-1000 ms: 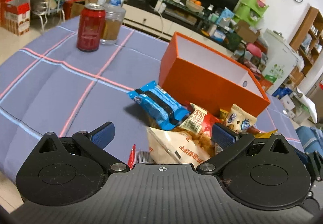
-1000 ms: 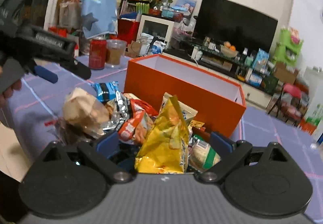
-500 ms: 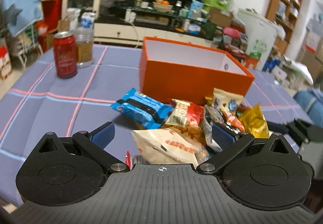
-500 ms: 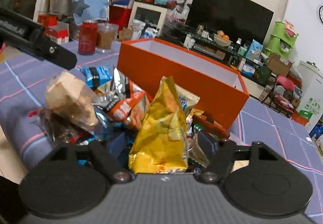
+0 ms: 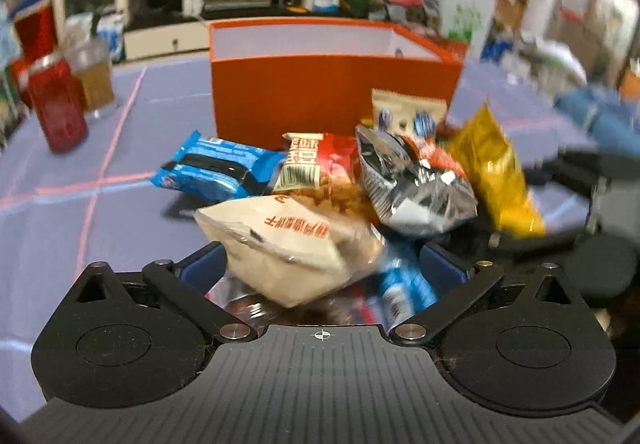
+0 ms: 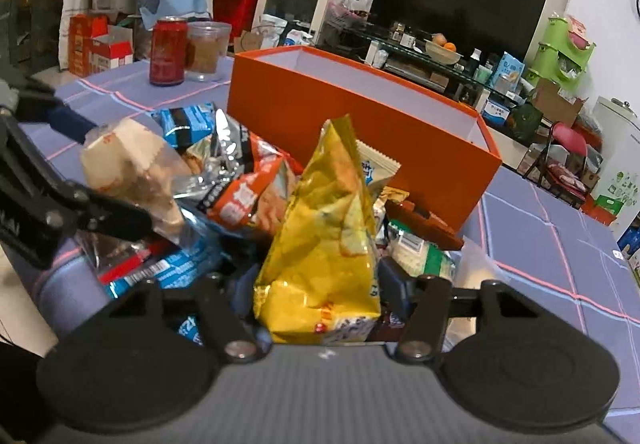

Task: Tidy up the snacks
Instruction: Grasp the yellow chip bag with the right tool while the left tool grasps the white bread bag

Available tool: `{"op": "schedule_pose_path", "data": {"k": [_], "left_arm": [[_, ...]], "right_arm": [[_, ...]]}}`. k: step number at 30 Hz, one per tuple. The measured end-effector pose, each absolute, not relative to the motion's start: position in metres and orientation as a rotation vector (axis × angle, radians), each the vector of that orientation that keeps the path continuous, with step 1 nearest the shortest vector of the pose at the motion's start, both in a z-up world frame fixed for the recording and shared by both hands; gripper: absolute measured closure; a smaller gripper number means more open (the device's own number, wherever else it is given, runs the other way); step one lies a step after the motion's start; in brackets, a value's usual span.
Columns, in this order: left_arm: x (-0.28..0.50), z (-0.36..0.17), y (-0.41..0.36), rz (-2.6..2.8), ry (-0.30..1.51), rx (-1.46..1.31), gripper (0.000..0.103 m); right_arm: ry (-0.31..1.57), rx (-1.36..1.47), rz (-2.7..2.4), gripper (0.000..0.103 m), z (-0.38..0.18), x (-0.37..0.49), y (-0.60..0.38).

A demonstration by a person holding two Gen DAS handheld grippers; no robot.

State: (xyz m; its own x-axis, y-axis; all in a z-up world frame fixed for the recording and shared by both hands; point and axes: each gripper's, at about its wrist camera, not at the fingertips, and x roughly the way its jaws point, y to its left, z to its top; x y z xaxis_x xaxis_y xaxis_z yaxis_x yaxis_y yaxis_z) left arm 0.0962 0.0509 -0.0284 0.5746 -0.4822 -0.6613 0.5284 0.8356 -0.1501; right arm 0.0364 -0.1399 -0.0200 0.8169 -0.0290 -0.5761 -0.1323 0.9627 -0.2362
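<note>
Right gripper [image 6: 318,284]: its black linkages and blue pads have just been closing on the yellow chip bag [image 6: 324,240], which stands between them; the pads sit against the bag's lower sides, though whether they press firmly I cannot tell. Crinkled and glossy, the bag is upright, its long axis vertical, its pinched top pointing up and slightly away from the gripper.

Left gripper [image 5: 322,272] has its jaws wide apart around a puffy cream snack bag [image 5: 280,244] with red print; its pads are clear of it, so nothing is gripped. That bag lies tilted, its long axis running across the jaws.

Just beyond are a crumpled silver-and-orange foil packet [image 5: 412,183], a red packet [image 5: 320,171] and a flat blue cookie pack [image 5: 216,171]. Behind the heap stands a rigid orange box [image 6: 360,123], rectangular, open-topped, white inside. Farther left on the purple checked tablecloth [image 6: 560,244] are a red can [image 6: 168,51] and a clear plastic cup [image 6: 206,49].
</note>
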Motion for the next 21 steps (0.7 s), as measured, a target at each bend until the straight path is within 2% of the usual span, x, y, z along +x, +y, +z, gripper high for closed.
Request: {"op": "schedule_pose_path", "data": {"k": [11, 13, 14, 15, 17, 19, 20, 21], "left_arm": [[0.118, -0.036, 0.047, -0.505, 0.753, 0.023, 0.020], [0.120, -0.037, 0.049, -0.491, 0.764, -0.023, 0.024], [0.121, -0.038, 0.050, -0.476, 0.777, -0.033, 0.034], [0.121, -0.038, 0.050, -0.461, 0.792, -0.039, 0.037], [0.120, -0.036, 0.054, -0.452, 0.799, -0.073, 0.052], [0.119, -0.032, 0.057, -0.462, 0.803, -0.086, 0.058], [0.117, -0.030, 0.059, -0.457, 0.798, -0.085, 0.064], [0.116, -0.028, 0.060, -0.446, 0.790, -0.082, 0.075]], "right_arm": [[0.650, -0.215, 0.087, 0.042, -0.021, 0.043, -0.148], [0.652, -0.208, 0.091, 0.044, -0.021, 0.043, -0.149], [0.654, -0.206, 0.090, 0.046, -0.021, 0.043, -0.149], [0.656, -0.201, 0.094, 0.047, -0.021, 0.043, -0.150], [0.663, -0.194, 0.097, 0.050, -0.020, 0.043, -0.151], [0.669, -0.174, 0.097, 0.052, -0.018, 0.044, -0.154], [0.670, -0.160, 0.100, 0.052, -0.017, 0.044, -0.156], [0.673, -0.147, 0.102, 0.054, -0.015, 0.044, -0.158]]}}
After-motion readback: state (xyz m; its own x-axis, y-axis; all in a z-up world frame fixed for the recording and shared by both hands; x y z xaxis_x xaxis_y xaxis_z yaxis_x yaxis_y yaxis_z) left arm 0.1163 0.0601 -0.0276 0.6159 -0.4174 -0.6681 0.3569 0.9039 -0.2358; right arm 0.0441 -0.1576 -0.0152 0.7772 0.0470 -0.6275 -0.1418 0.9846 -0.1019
